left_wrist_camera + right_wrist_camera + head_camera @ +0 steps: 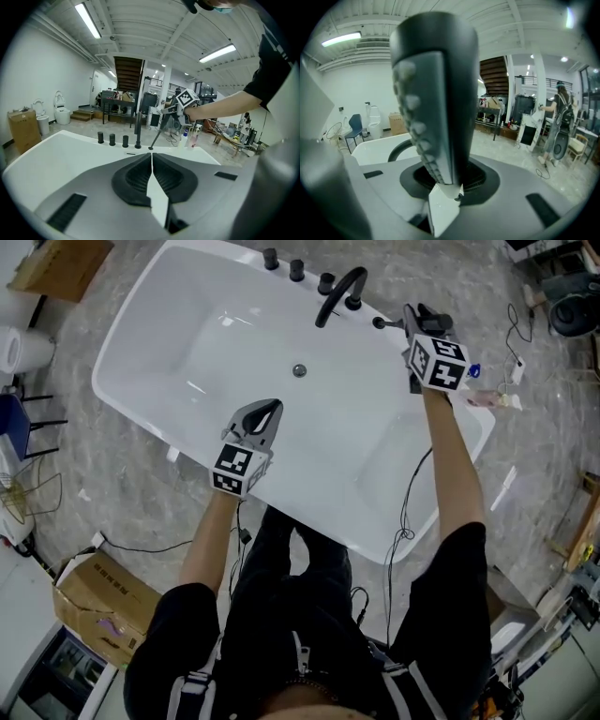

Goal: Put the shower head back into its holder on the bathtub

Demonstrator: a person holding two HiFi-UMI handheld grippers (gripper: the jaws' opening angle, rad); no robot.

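**Head view.** The white bathtub (178, 329) lies slantwise on the floor. Along its far rim stand three black knobs (296, 270) and a curved black spout (339, 292). The drain (299, 370) is in the middle of the basin.

The left tool (265, 416) hangs over the near edge of the tub. The right tool (415, 320) is at the far rim, right of the spout. The shower head (392, 324) projects from it as a thin black bar toward the rim. The grip on it cannot be read from above.

**Left gripper view.** The left tool (151, 157) has its jaws pressed together with nothing between them. Only this view shows the far rim side-on.

- The knobs (112, 139) and the spout column (138, 131) stand in a row on the bathtub (56, 154).
- The shower head (157, 133) slants down from the right tool (174, 108).
- The shower head's lower end meets the rim just right of the spout.
- I cannot tell whether that end is seated in its holder.

**Right gripper view.** The right tool (446, 180) is clamped on the shower head (436, 84), one jaw on each side. Only this view shows the spray face, a grey strip with a row of nozzles running up it. A corner of the bathtub (377, 146) shows behind it on the left. A person (559, 124) stands far off on the right.
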